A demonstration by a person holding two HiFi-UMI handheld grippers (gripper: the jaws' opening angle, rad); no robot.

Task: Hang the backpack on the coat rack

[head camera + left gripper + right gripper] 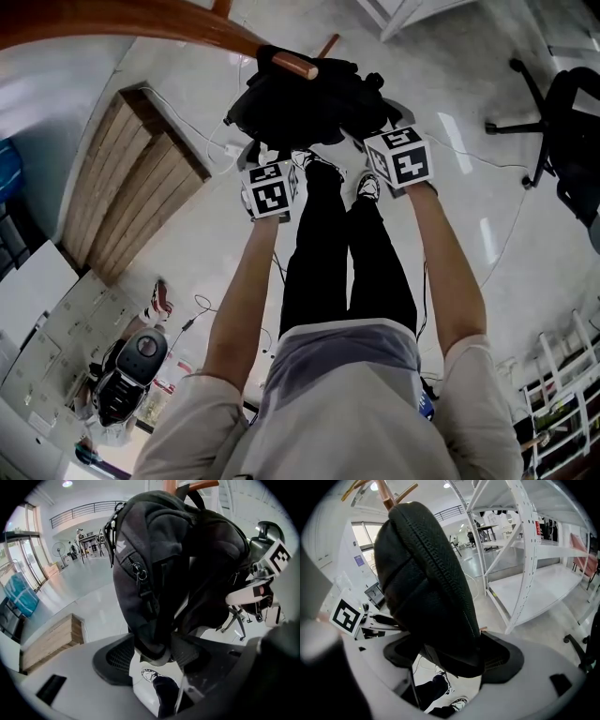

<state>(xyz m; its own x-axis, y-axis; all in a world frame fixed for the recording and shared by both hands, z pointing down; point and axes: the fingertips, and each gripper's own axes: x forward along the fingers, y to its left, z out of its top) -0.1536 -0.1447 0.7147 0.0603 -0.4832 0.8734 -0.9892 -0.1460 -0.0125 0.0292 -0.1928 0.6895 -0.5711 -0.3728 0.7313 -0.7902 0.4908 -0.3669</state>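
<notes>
Backpack (300, 103) clamped by left tool (154, 656) and right tool (450, 660), below coat rack peg (281, 58).

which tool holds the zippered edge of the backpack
The right tool, shut on the backpack along its zipper; the left tool grips the side with straps instead.

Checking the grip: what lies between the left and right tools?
The black backpack: the left tool and right tool each clamp its bottom edge, seen in the head view.
</notes>
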